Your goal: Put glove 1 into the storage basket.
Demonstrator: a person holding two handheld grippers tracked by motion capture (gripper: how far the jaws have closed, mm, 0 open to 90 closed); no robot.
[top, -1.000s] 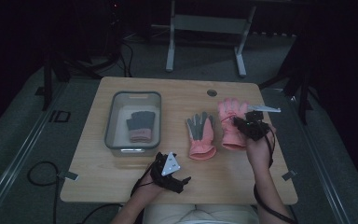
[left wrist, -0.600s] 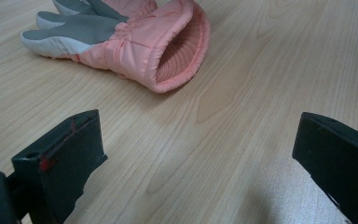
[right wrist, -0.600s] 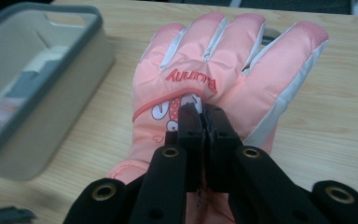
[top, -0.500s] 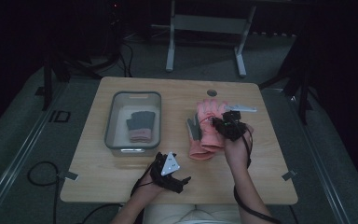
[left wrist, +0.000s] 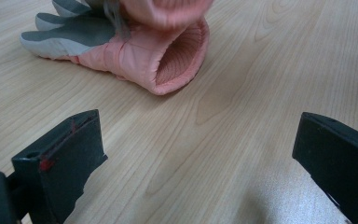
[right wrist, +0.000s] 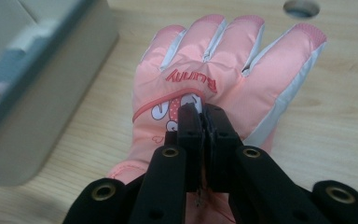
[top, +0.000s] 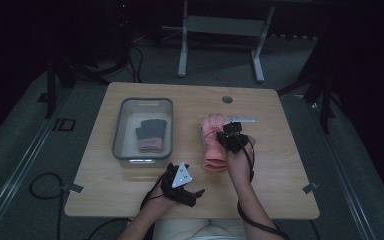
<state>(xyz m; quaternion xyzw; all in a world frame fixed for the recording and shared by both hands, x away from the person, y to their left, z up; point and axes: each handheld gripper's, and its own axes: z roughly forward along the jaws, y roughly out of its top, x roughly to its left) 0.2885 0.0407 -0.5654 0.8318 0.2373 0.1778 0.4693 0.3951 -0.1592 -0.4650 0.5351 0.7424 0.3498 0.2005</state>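
High view, my right tool [top: 228, 136]: sitting over the pink gloves at mid-bench, pinched shut on the top one.
High view, pink ski glove [top: 214, 131]: the one I've got, fingers pointing to the far edge, lying on top of a second pink glove [top: 215, 162] whose cuff sticks out toward me.
High view, my left tool [top: 185, 187]: parked on the bench [top: 280, 165] near my edge, grey three-cornered plate on top, nothing in it.
High view, bin [top: 121, 131]: clear plastic tub to the left of the gloves, with one grey-and-pink glove [top: 151, 136] lying inside.
High view, extras: round cable hole [top: 227, 99] in the bench at the far side.
Left tool view, jaws: wide apart, only bare wood between them.
Left tool view, second glove [left wrist: 158, 60]: lying ahead on the bench, cuff opening facing me, grey palm and fingers off to the left; well apart from my jaws.
Right tool view, jaws: squeezed together, nipping a fold of fabric on the back of the ski glove [right wrist: 223, 60], right by the cartoon patch under the lettering.
Right tool view, bin wall [right wrist: 37, 93]: just left of the glove, blurry.
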